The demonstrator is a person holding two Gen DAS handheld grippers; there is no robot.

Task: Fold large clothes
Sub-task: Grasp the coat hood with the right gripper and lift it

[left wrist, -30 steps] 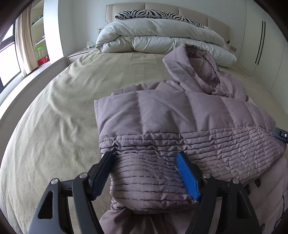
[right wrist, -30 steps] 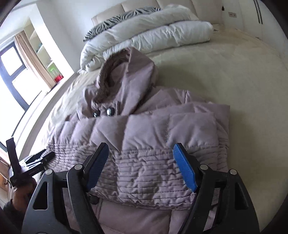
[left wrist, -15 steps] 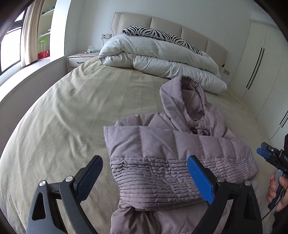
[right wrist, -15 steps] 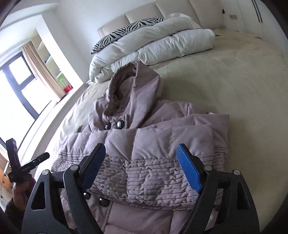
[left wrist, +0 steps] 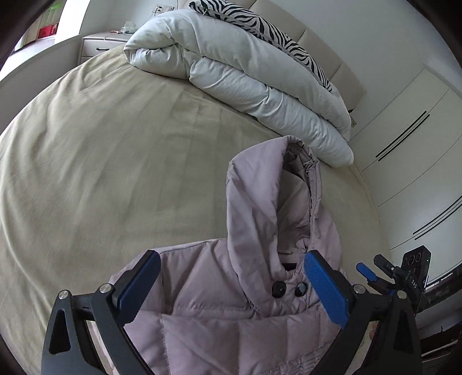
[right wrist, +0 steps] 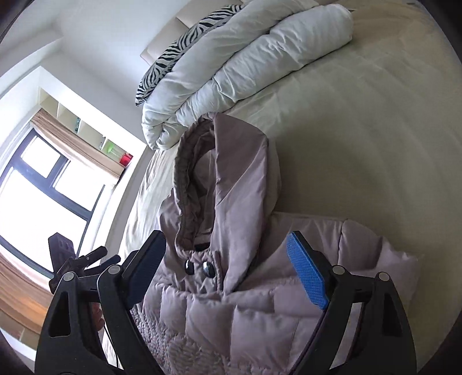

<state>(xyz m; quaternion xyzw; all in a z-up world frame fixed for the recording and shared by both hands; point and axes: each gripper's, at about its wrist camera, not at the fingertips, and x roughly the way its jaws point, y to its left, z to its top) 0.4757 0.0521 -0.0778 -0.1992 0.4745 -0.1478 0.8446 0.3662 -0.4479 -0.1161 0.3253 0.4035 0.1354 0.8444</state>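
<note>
A mauve quilted puffer jacket (left wrist: pixel 219 314) lies folded on the bed, its hood (left wrist: pixel 260 207) stretched toward the headboard; it also shows in the right wrist view (right wrist: pixel 254 311), with its hood (right wrist: pixel 236 173). Two dark snap buttons (left wrist: pixel 288 288) sit at the collar. My left gripper (left wrist: pixel 231 285) is open and empty, hovering over the collar. My right gripper (right wrist: pixel 228 269) is open and empty, also above the collar, and shows at the right edge of the left wrist view (left wrist: pixel 387 274).
A rolled white duvet (left wrist: pixel 236 66) and a zebra pillow (left wrist: pixel 268 26) lie at the headboard. The beige sheet (left wrist: pixel 101 161) spreads left of the jacket. White wardrobes (left wrist: pixel 410 121) stand to the right, a window (right wrist: pixel 37 196) to the left.
Both grippers have lifted off the folded lower part of the jacket and moved forward toward the collar and hood. Both stay open and empty.
</note>
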